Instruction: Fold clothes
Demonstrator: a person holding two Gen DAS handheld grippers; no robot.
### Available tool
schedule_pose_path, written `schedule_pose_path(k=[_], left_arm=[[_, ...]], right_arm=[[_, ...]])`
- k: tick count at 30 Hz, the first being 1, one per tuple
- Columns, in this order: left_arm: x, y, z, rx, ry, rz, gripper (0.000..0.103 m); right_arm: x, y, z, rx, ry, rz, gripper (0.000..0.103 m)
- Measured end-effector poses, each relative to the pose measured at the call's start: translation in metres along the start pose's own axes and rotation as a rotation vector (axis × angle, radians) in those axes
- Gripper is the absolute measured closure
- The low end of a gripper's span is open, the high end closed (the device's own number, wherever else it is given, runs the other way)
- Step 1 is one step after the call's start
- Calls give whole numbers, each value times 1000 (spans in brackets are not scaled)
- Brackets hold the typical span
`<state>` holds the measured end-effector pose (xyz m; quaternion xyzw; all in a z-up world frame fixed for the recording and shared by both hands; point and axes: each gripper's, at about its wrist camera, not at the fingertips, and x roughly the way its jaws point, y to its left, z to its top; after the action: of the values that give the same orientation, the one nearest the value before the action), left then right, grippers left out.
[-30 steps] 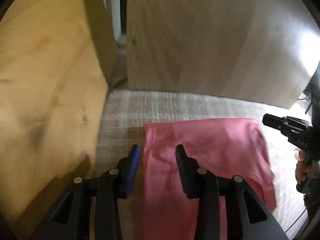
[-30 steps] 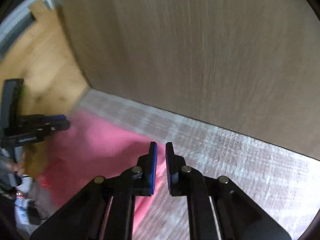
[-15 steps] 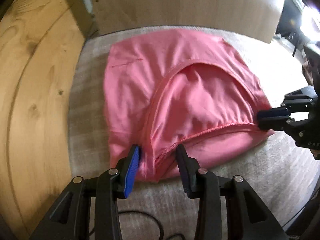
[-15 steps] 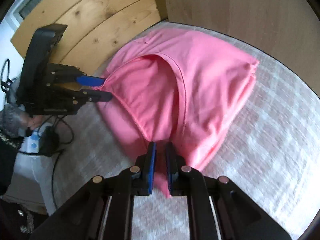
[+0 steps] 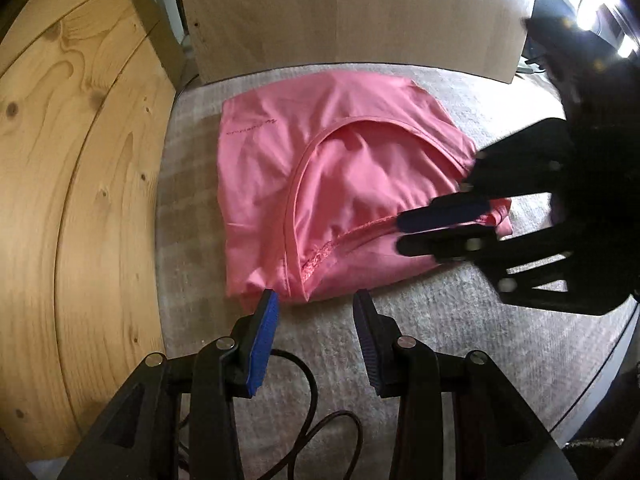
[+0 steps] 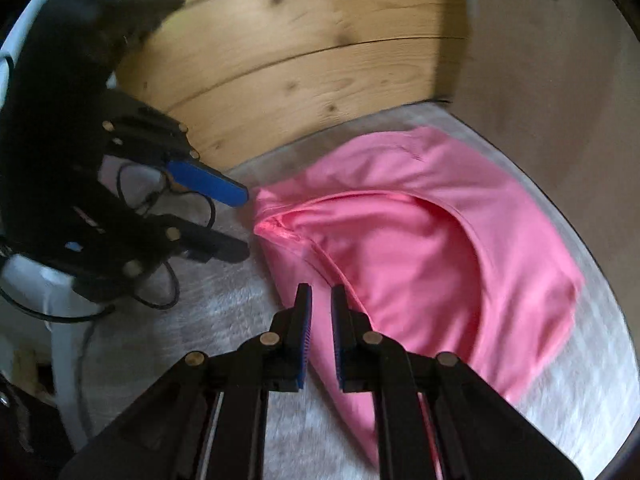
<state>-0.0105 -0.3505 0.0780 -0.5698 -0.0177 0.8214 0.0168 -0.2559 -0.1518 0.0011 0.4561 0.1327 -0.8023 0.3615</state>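
Knotty wooden boards (image 5: 80,200) and a paler flat panel (image 5: 360,12) wall in a grey woven cloth surface (image 5: 440,320), and the pink garment (image 5: 340,184) lies on that surface in its far corner, close against both. It is already doubled over, an upper layer with a curved seam lying on a wider lower layer, so I judge the fold to be midway: one fold laid, the bundle not yet squared or made smaller. The left gripper (image 5: 314,300) hangs just at the garment's near edge with its jaws apart and nothing between them. The right gripper (image 6: 320,292) is at the garment's right-hand edge with its jaws drawn almost together. In the left wrist view the frilled hem (image 5: 320,256) runs straight into them, so they seem to pinch the cloth there, though that part is blurred and I would not swear to it. The next move likely calls for the left jaws to close on the near corner so both ends of that edge can be lifted together and carried across evenly, keeping the layers from sliding apart. No basket, drawer or other container is in view, so nothing is held in one. A black cable (image 5: 308,384) loops beside the left gripper's fingers, and a short line of dark stitching (image 5: 252,130) marks the garment's far corner.
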Motion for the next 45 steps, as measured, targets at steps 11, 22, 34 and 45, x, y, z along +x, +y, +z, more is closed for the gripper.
schedule_pose_path(k=[11, 22, 34, 45], left_arm=[[31, 19, 3, -4, 60, 29, 66], [25, 19, 16, 23, -3, 5, 67], [8, 24, -1, 14, 51, 13, 78], [35, 37, 10, -8, 104, -77, 65]], right_arm=[[1, -25, 24, -8, 105, 263, 101], [10, -57, 36, 83, 55, 186, 100], [10, -65, 46, 154, 30, 204, 100], [57, -62, 68, 236, 30, 188, 99]])
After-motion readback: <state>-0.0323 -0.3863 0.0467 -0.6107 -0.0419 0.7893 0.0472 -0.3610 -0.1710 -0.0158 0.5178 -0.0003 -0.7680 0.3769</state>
